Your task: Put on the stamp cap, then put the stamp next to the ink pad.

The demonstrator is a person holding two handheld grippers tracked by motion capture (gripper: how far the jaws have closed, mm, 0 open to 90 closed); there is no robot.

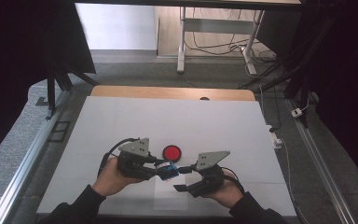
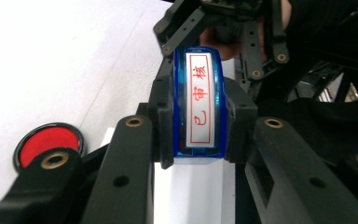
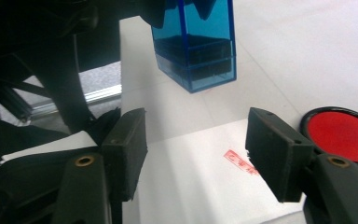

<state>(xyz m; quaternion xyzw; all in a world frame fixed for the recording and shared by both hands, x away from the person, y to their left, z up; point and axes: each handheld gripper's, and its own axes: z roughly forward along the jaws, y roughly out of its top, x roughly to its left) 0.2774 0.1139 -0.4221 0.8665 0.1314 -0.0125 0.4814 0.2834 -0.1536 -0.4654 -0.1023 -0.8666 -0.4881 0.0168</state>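
Clearly the left gripper is clamped on the blue stamp, holding it clear of the paper — a red imprint already shows on the sheet. The right gripper has its jaws apart and empty, low over the paper, with the stamp hanging just beyond and above them. Its long axis runs up and down, base toward the sheet. The red ink pad sits just beyond both grippers — any re-inking would likely fall to the left hand.

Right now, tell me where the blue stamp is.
The blue stamp is clamped in the left tool, held above the white paper, just in front of the red ink pad.
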